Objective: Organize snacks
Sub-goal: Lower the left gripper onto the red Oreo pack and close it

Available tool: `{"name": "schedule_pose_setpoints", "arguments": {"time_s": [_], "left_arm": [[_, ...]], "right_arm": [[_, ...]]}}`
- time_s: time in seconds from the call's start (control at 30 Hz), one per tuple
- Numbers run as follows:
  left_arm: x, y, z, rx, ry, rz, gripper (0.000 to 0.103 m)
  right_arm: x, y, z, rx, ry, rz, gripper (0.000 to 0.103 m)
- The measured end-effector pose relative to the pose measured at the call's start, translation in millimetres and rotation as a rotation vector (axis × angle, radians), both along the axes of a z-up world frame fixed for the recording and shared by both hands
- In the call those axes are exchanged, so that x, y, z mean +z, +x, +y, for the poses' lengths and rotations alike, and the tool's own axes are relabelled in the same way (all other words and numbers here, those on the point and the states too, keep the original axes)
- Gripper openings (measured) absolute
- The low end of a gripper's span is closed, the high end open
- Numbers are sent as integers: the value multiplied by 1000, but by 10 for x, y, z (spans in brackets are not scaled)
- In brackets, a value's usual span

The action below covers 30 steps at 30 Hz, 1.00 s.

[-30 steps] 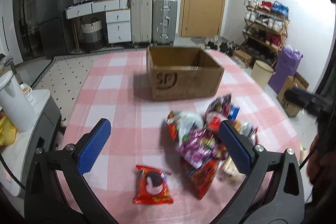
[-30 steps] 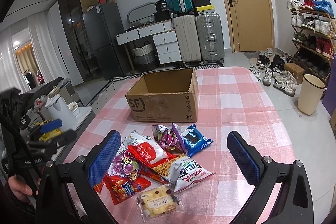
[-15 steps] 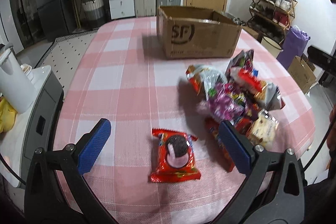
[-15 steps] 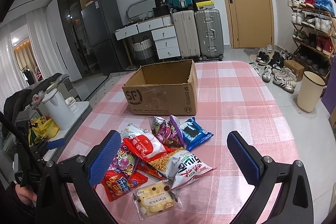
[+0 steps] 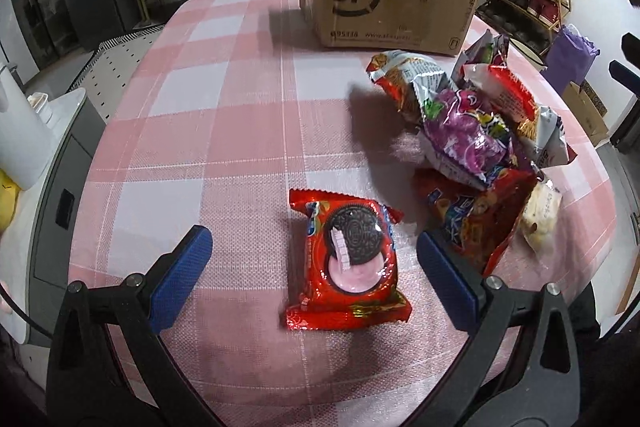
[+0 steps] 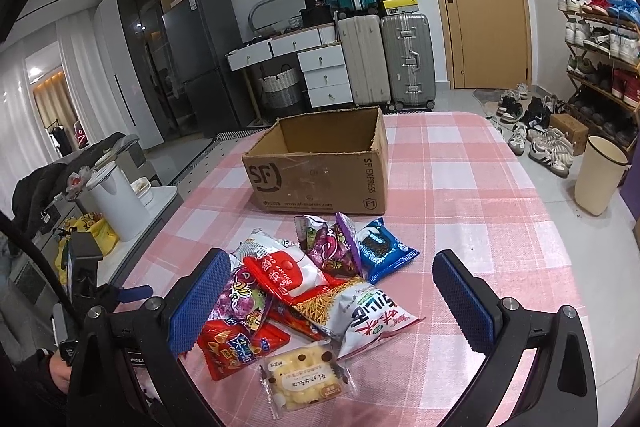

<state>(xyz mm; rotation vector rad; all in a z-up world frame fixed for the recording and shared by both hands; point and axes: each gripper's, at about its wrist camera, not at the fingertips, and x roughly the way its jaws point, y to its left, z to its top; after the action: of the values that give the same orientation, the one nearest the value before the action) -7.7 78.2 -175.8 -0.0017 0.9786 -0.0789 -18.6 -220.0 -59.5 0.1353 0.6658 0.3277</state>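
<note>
While both tongs (image 5: 312, 267) (image 6: 330, 301) gape wide: box (image 6: 320, 167) interior hidden, snack pile (image 6: 304, 291) overlapping.

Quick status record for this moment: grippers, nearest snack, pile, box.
left gripper: open, straddling the red Oreo packet, not touching it
right gripper: open, above the snack pile, holding nothing
red Oreo packet: flat on the checked tablecloth, apart from the pile
cardboard box: open top, no snacks visible inside

Red packet (image 6: 236, 343) — half behind claw pad (image 6: 200, 303).
</note>
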Motion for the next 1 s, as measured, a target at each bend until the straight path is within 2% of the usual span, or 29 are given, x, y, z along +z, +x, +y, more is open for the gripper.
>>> {"name": "schedule_pose_setpoints", "arguments": {"time_s": [0.23,0.37,0.47,0.67,0.8,1.0], "left_arm": [[-79,45,14,1,0,17,97],[-169,73,28,-18,-32,56,83],[-180,92,23,-20,-32,52,75],[-166,103,38,-32,-41,36,42],[-151,63,82,-46,-72,31,42],[-138,47,106,-33,-75,17,42]], "right_arm": [[-36,22,9,10,9,6,103],[-42,27,11,10,9,6,103],[-58,32,12,13,15,13,103],[-90,36,3,9,16,18,103],[-104,37,-1,12,16,22,103],[-109,41,-4,11,15,22,103]]}}
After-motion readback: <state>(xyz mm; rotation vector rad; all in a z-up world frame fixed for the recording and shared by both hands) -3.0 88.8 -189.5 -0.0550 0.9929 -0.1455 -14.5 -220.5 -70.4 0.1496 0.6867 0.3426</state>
